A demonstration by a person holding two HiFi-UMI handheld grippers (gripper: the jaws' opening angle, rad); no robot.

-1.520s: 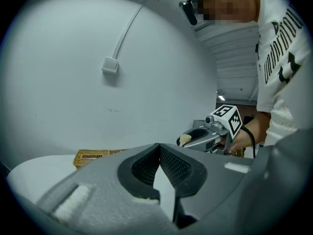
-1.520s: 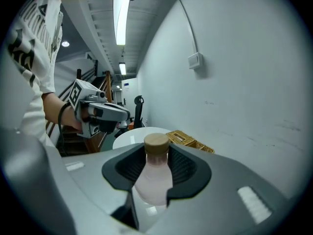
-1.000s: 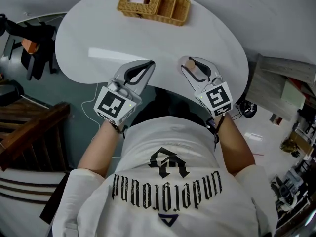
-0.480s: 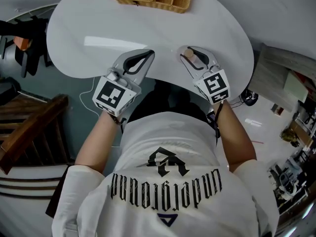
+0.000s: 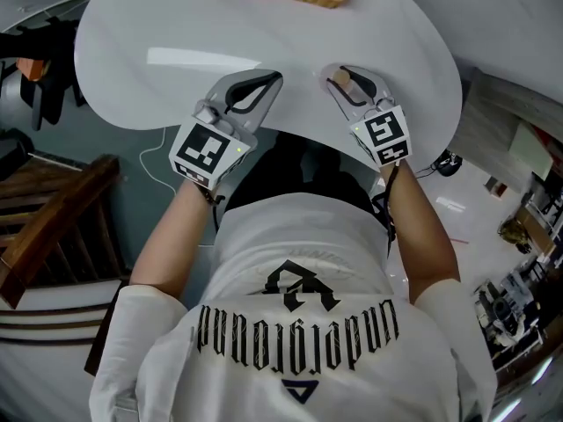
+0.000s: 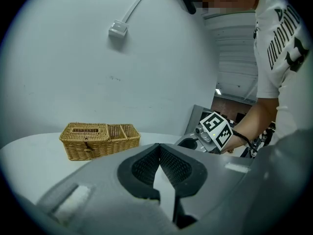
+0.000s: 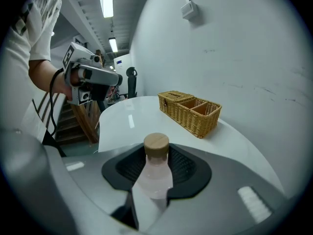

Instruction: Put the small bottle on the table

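- Over the near edge of the white desk, the right claw holds the small bottle, its pads pressed on either side of the pale pink body.
- Judged from this, the carry-in step is in hand: the bottle is aloft in the claw and not yet set on the desk.
- Between the dark ribbed pads, the bottle sits with its wooden cap clear of them, toward the claw's tips; its base is hidden low between the jaws.
- Ahead of it lies a bare stretch of desk, with the wicker basket well apart at the far side.
- The next move probably calls for reaching a little further in from the edge, bringing the base down level onto the desk, and only then parting the jaws, so the bottle does not tip.
- Beside it, the left claw is closed with nothing in it, pads meeting at the tips, and it hovers near the same desk edge.
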